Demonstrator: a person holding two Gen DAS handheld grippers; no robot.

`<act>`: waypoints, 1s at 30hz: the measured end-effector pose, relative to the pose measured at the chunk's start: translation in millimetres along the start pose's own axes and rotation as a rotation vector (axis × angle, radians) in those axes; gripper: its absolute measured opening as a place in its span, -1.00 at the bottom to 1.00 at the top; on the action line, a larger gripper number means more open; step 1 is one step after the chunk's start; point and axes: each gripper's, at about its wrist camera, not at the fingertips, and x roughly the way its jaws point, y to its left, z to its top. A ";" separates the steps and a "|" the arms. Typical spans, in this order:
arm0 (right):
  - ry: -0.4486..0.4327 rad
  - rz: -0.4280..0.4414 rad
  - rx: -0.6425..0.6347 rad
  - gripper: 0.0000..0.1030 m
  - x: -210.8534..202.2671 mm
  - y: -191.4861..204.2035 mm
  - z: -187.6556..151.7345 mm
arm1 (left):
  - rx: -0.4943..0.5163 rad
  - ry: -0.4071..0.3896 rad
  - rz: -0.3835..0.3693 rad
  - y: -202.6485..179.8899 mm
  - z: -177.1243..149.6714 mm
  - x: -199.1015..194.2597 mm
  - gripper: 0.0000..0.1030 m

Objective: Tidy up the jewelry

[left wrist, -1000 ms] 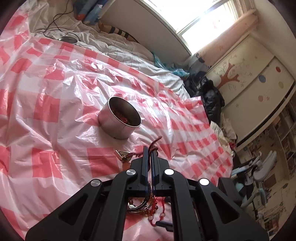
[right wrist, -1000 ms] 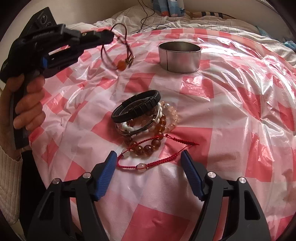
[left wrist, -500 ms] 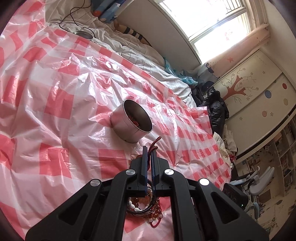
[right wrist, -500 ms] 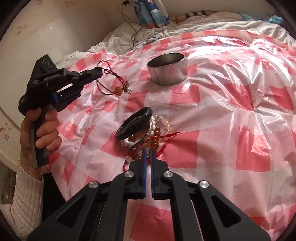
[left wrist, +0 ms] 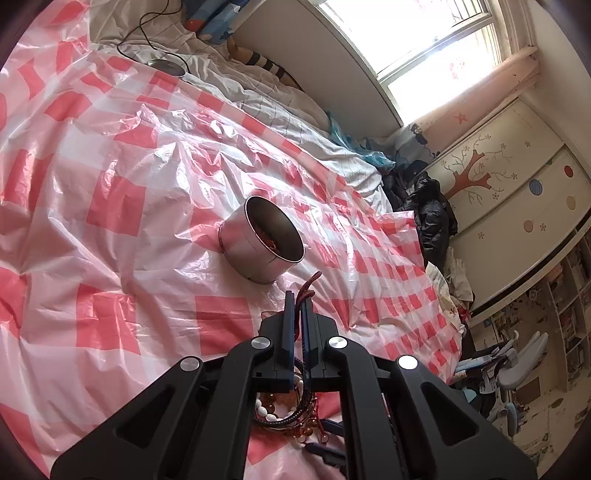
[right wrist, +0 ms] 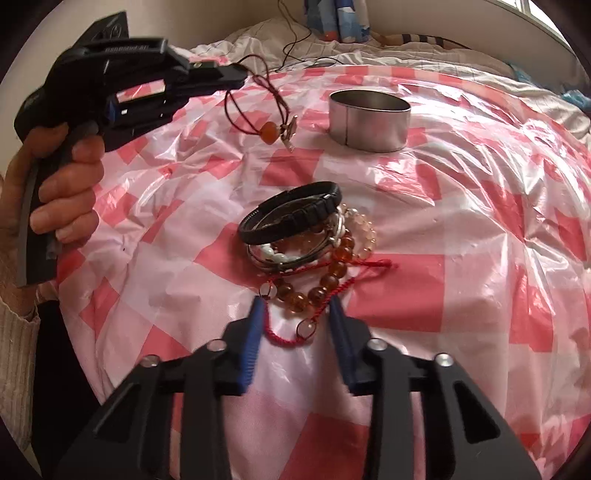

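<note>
A round metal tin [left wrist: 264, 243] [right wrist: 369, 120] stands on the pink checked plastic sheet [left wrist: 110, 192], with something red inside. My left gripper [left wrist: 296, 300] [right wrist: 240, 75] is shut on a dark red cord necklace [right wrist: 258, 110] with an orange bead and a metal charm. It hangs in the air, left of and short of the tin. A pile of bracelets [right wrist: 306, 236] lies mid-sheet: a black band, beaded strands, a red string bracelet [right wrist: 291, 338]. My right gripper [right wrist: 297, 306] is open, fingers either side of the red string bracelet's near end.
The sheet covers a bed with rumpled white bedding [left wrist: 258, 103] and a cable [left wrist: 147, 33] at the far side. A window [left wrist: 424, 40], a wardrobe [left wrist: 517, 177] and dark clothes [left wrist: 428, 210] lie beyond the bed.
My right gripper went from open to shut and is open again, low at the red string bracelet. My left gripper carried the cord necklace closer to the tin.
</note>
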 end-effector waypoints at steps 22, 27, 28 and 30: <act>-0.252 0.333 0.338 -0.91 -44.6 -52.9 7.1 | 0.002 -0.017 -0.031 -2.5 2.9 -3.7 -0.95; -0.250 0.381 0.382 -0.91 -40.6 -60.2 9.1 | 0.009 -0.027 -0.031 -3.3 4.2 -5.6 -0.95; -0.248 0.382 0.387 -0.91 -39.5 -61.0 8.9 | 0.010 -0.028 -0.032 -3.4 4.3 -5.4 -0.95; -0.243 0.386 0.394 -0.91 -37.4 -62.3 8.9 | 0.015 -0.028 -0.028 -4.1 3.9 -5.4 -0.95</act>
